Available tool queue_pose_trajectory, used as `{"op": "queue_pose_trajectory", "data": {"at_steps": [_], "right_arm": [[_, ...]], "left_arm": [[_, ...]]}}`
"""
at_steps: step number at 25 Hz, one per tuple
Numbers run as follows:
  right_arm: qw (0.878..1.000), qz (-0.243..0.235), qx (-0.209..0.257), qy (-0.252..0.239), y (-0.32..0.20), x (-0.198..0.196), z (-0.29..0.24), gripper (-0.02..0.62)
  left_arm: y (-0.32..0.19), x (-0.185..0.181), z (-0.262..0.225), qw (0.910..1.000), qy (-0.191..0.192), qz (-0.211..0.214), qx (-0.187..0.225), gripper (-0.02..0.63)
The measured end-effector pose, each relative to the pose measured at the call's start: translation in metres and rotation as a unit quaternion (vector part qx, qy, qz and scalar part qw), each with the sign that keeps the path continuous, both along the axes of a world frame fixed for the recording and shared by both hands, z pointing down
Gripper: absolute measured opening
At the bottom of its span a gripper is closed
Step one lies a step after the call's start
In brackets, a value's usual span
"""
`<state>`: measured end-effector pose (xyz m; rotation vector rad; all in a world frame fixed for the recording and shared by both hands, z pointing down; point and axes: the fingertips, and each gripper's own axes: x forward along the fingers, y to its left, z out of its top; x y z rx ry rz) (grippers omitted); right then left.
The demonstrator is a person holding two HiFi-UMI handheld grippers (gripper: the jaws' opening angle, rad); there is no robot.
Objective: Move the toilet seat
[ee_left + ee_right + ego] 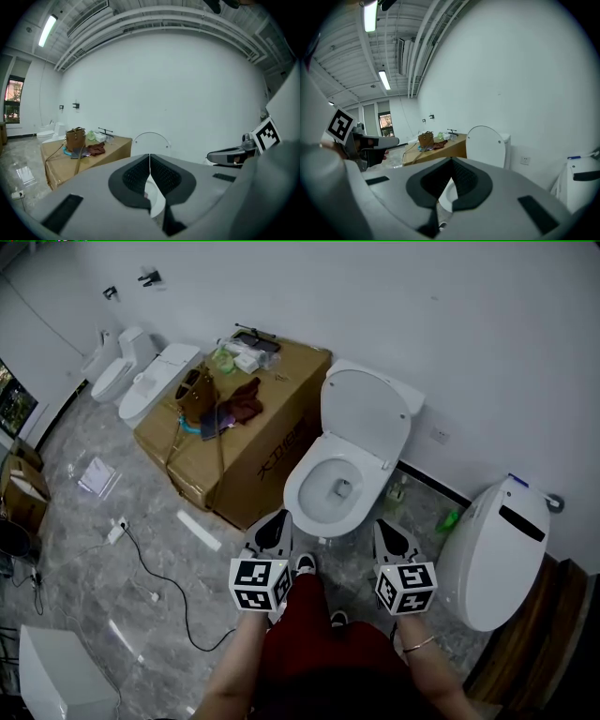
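A white toilet stands against the wall, its open bowl (337, 486) facing me. Its oval lid (364, 418) is raised against the tank. Whether a seat ring lies on the rim I cannot tell. My left gripper (277, 519) hovers just in front of the bowl's left side, shut and empty. My right gripper (388, 527) hovers at the bowl's right front, also shut and empty. In the left gripper view the jaws (149, 161) meet in a thin line below the lid (151, 142). The right gripper view shows closed jaws (451, 164) and the lid (485, 145) beyond.
A large cardboard box (244, 442) with a brown bag (195, 395) and clutter on top stands left of the toilet. Another white toilet (497, 554) stands to the right. More toilets (141, 381) line the far left wall. A cable (159, 577) and power strip (116, 532) lie on the marble floor.
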<state>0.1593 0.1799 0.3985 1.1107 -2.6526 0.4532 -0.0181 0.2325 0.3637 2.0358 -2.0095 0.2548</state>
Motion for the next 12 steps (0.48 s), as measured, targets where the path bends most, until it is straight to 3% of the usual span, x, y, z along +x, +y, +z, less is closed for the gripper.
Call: {"op": "queue_pose_trajectory", "data": {"at_steps": [12], "right_arm": [[0.998,0.04,-0.033,0.036,-0.093,-0.045,0.028,0.017]], "left_arm": [[-0.102,-0.069,0.031,0.9993,0.006,0.026,-0.026,0.029]]}}
